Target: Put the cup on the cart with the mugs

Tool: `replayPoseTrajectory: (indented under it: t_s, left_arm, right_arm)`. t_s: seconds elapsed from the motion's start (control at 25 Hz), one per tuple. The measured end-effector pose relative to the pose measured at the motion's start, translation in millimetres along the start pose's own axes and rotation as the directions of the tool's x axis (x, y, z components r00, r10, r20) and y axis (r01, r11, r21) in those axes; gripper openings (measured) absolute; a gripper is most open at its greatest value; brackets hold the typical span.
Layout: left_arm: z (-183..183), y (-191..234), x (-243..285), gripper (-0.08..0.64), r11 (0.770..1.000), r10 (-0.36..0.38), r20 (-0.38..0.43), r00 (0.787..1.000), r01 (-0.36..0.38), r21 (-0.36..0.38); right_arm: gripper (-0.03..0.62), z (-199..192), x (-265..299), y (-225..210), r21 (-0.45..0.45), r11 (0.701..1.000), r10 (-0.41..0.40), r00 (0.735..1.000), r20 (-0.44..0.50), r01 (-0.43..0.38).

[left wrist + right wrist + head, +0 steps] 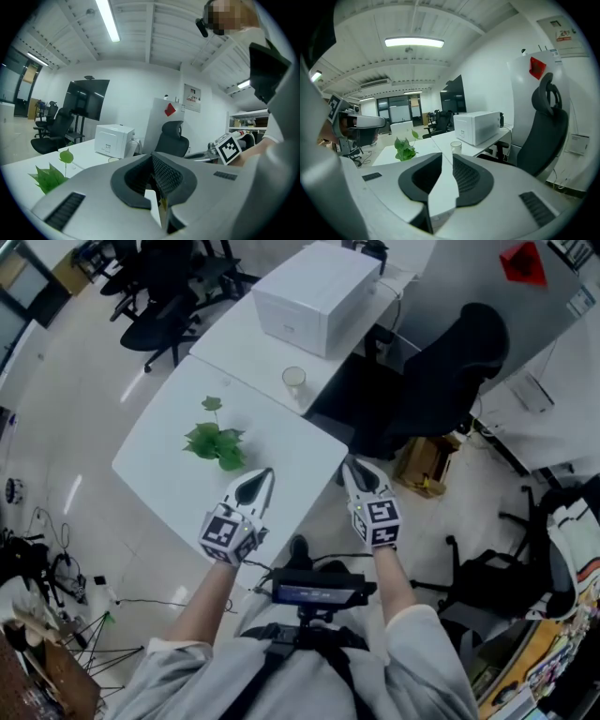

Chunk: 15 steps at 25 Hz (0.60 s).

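A clear cup [293,379] stands near the edge of the far white desk, beside a white box-shaped appliance [314,292]. It shows small ahead in the right gripper view [455,146] and just over the left jaw in the left gripper view [113,160]. My left gripper [267,474] hovers over the near table's right corner, its jaws [152,155] meeting at the tips with nothing between them. My right gripper [350,467] hangs just off that corner, its jaws [446,155] a slim gap apart and empty. Both are well short of the cup. No cart or mugs are in view.
A small green plant [216,442] lies on the near white table [169,484]. A black office chair [450,371] stands right of the desks, with a cardboard box [424,465] on the floor below it. More black chairs [159,296] are at the far left.
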<state>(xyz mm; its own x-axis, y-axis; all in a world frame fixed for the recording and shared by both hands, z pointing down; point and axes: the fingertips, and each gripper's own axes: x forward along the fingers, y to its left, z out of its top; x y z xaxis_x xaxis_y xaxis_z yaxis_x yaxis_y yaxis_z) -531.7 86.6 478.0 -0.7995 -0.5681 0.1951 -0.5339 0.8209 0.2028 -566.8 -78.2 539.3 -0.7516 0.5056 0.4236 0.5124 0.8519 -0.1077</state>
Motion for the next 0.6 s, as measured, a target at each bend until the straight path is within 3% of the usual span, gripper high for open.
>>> replayPoseTrajectory:
  t_s: [0.28,0.6]
  left_arm:
    - [-6.8,23.9,11.5,0.002,0.999,0.022,-0.024,0.999,-0.023,-0.026]
    - [-15.2,58.5,47.3,0.002,0.993,0.104,-0.046,0.993,-0.106,-0.049]
  right_arm:
    - [0.281,6.4,77.9,7.6,-0.023,0.998,0.062,0.997,-0.055,-0.064]
    - [0.431,-1.6,195.3,-16.1,-0.056,0.992,0.101,0.986,-0.135,-0.109]
